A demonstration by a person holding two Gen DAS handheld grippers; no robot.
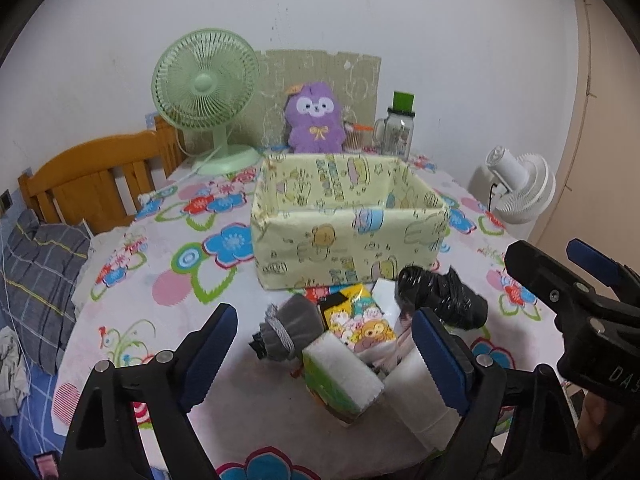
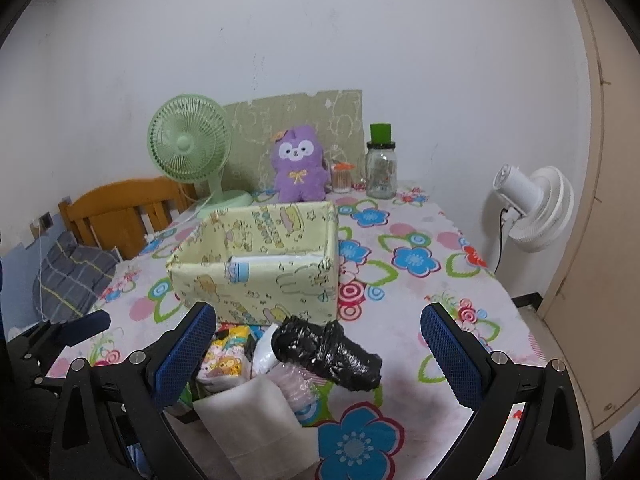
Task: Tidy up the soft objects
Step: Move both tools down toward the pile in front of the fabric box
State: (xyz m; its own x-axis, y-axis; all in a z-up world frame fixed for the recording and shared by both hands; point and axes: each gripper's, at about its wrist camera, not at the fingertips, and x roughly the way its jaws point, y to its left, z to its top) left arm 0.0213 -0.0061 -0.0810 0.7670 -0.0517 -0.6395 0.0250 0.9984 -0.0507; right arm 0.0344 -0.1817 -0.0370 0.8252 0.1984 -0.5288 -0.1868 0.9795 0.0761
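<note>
Right at the bottom of the left wrist view, our left gripper [image 1: 320, 360] is spread wide around the sponge [image 1: 340, 380], pinching nothing. Risk: closing could snag the grey pouch [image 1: 290, 330] or tissue pack [image 1: 362, 320] packed against it. Our right gripper [image 2: 318, 354] is also spread, black bag roll [image 2: 326, 354] lower centre between its fingers. Box [image 1: 348, 240] sits just behind.

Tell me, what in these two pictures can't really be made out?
- Floor of the yellow box: both views, hidden by its front wall.
- Bottom of the pile under the black plastic bundle: both views, covered by the white foam block and the left gripper.
- Print on the glass jar: too small.
</note>
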